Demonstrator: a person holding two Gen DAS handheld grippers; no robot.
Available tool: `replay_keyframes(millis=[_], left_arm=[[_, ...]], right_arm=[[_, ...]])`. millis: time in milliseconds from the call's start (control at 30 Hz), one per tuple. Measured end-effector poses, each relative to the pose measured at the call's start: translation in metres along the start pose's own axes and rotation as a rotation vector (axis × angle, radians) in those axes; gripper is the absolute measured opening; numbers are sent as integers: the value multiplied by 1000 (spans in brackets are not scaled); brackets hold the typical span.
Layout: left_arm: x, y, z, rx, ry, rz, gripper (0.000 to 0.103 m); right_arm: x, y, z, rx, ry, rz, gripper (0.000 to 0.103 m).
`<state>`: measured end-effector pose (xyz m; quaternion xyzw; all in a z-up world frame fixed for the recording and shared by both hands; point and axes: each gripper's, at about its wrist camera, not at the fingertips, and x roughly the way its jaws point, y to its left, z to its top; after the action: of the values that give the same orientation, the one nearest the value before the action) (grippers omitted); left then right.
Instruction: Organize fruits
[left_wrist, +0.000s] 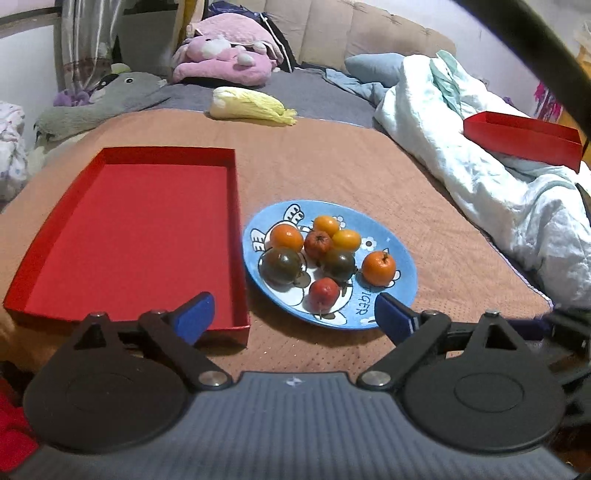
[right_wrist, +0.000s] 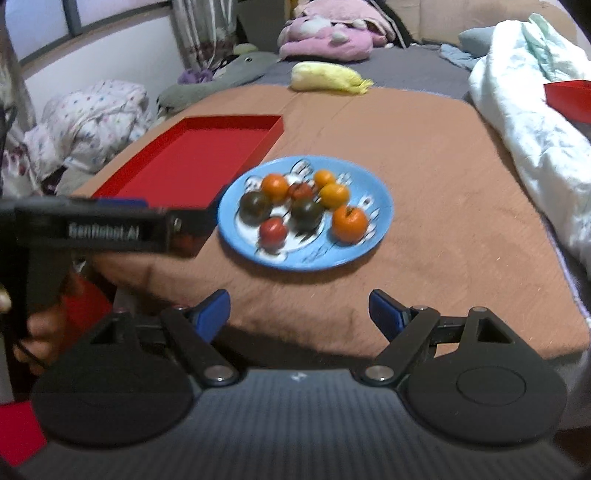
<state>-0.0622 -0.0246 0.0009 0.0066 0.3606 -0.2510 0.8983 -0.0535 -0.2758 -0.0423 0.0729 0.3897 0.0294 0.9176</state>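
Note:
A blue plate (left_wrist: 402, 258) (right_wrist: 373, 184) holds several small fruits: orange ones (left_wrist: 378, 268) (right_wrist: 349, 223), dark green ones (left_wrist: 280, 265) (right_wrist: 255, 207) and red ones (left_wrist: 324, 293) (right_wrist: 272, 232). An empty red tray (left_wrist: 140, 236) (right_wrist: 195, 155) lies just left of the plate. My left gripper (left_wrist: 293, 317) is open and empty, low over the plate's near edge. My right gripper (right_wrist: 299, 314) is open and empty, further back from the plate. The left gripper's body (right_wrist: 110, 229) shows at the left of the right wrist view.
All rests on a brown cloth (left_wrist: 332, 166) over a bed. A yellow-white plush cabbage (left_wrist: 251, 107) lies at the cloth's far edge. A white duvet (left_wrist: 498, 166) with a second red box (left_wrist: 524, 138) lies right. Plush toys (left_wrist: 221, 55) are at the back.

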Motion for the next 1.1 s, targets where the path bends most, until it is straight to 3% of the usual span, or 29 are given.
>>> replay_keyframes(millis=[233,367,567,1100], left_arm=[[-13,-12,-5,63,-14,21,96],[-26,-22,-9,125,-66,26,103],[-28,-36,-11,198,-65,95,103],[-31,-39,-12,210,-79,93,103]], right_arm=[[0,21,-11,-45,25,41,84],[-2,27,-13,-57,26,53,84],[-5,31,-16,-68,25,60,84],[-7,33,-17,-79,26,65,84]])
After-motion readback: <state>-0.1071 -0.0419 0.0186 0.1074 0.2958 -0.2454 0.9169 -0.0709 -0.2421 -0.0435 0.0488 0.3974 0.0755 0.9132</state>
